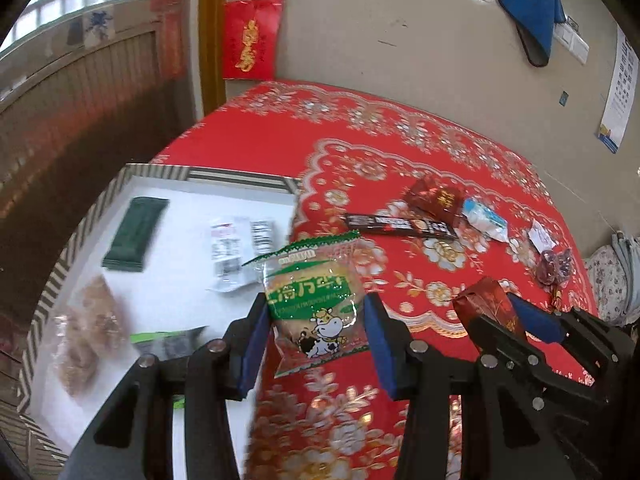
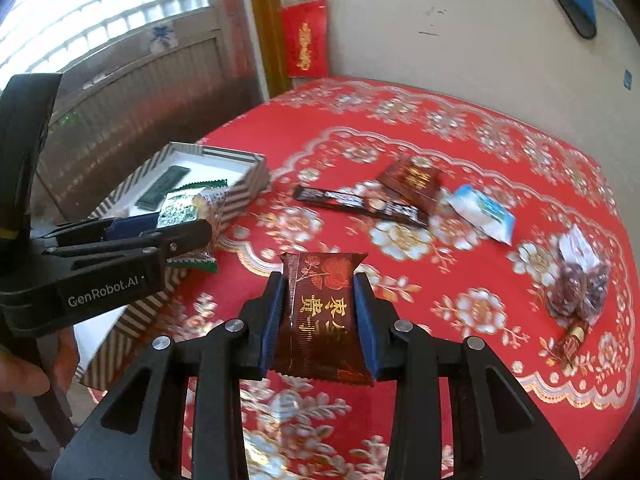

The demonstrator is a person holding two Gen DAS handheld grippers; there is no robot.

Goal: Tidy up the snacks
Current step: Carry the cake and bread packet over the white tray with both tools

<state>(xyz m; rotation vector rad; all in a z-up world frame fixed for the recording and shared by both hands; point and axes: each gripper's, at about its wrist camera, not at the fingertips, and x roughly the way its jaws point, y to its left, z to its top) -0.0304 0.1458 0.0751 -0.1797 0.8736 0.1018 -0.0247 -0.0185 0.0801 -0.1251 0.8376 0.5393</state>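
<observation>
The striped box [image 2: 252,178] sits at the tablecloth's [image 2: 460,128] left edge; right of it lie a long bar [image 2: 360,204], then 1 pale packet [image 2: 482,214].

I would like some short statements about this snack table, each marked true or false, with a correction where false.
1. The left hand-held gripper holds a green cake packet. True.
2. The right hand-held gripper is empty. False: it grips a dark red packet.
3. A long dark bar lies on the red tablecloth. True.
4. The striped box is empty. False: it holds a dark green packet and other snacks.
</observation>
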